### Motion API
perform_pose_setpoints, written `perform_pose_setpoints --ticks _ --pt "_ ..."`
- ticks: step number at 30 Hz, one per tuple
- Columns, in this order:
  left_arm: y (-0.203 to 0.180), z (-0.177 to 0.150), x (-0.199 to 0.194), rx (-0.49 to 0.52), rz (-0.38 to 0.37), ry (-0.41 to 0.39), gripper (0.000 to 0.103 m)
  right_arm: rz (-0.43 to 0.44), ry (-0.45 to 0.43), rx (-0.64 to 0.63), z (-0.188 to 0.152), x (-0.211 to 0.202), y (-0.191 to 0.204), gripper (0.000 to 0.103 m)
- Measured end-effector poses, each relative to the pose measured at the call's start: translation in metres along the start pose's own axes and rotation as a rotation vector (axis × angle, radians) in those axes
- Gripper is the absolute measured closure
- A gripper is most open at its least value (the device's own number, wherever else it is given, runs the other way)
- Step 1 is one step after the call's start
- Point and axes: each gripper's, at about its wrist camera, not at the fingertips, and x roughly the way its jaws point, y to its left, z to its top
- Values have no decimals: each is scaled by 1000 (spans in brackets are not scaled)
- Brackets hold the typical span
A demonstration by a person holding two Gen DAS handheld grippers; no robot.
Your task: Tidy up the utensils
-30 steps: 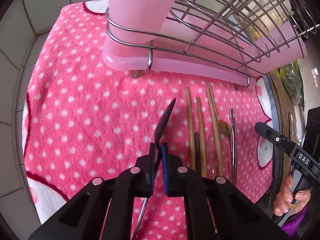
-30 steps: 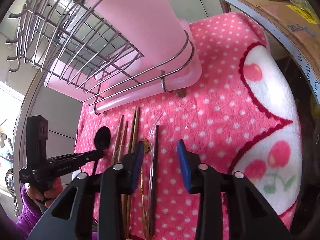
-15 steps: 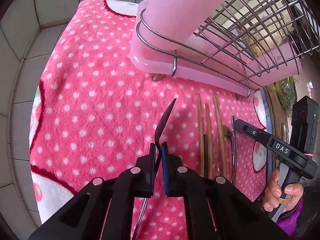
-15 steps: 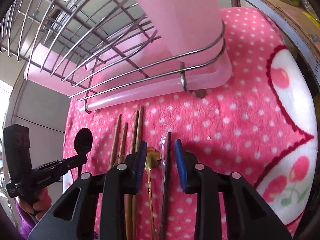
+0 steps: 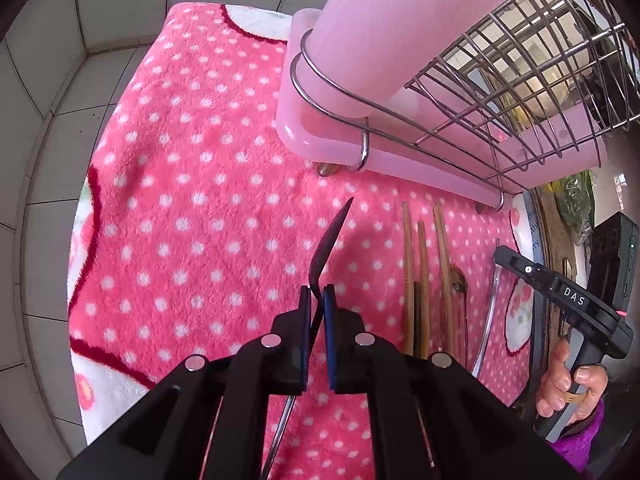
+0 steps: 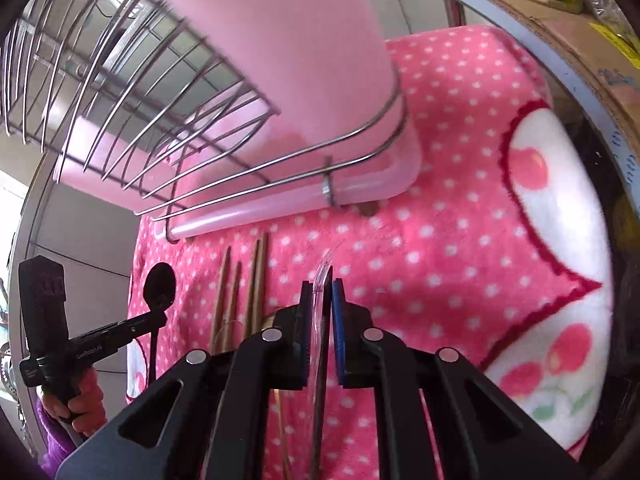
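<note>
Grippers both loaded: left gripper [image 5: 317, 298] pinches the black spoon [image 5: 328, 240], right gripper [image 6: 320, 292] clamps a clear-wrapped dark utensil [image 6: 322, 280]. Both handles point far, toward the pink holder [image 6: 288, 40] straight ahead, right gripper nearer.

A towel [image 5: 192, 208] covered the surface. At its far side stood a wire rack [image 5: 520, 92] in a tray [image 5: 320, 144]. Chopsticks [image 5: 424, 272] lay side by side on the towel before the tray, between the spoon [image 5: 328, 240] and a straw [image 5: 490, 312].
</note>
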Motion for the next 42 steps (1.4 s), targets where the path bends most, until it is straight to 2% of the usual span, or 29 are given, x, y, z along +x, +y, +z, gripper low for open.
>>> perform_pose_setpoints --ticks 3,11,17,22,25,28,34,36,42 --pt "0 0 2 -6 11 16 97 -22 21 17 5 -1 -7 93" --pt "-5 -1 6 -4 24 21 97 30 -5 49 15 -17 -23 93" --pt "-5 3 8 -3 24 19 97 -63 28 29 10 1 -25 93" --pt "-6 2 12 -2 16 21 97 -142 33 -46 13 15 -6 93" --pt "-6 1 13 -6 12 20 97 -44 37 -53 13 13 4 93" --pt "-4 1 11 -5 13 15 97 -65 12 -34 17 6 -2 93" --pt "-4 2 13 7 14 23 97 -61 56 -7 14 8 -14 93" --pt "-6 2 15 10 18 27 97 -59 68 -12 13 23 -1 93" --pt "-11 4 21 32 38 47 97 -75 97 -17 15 32 6 93"
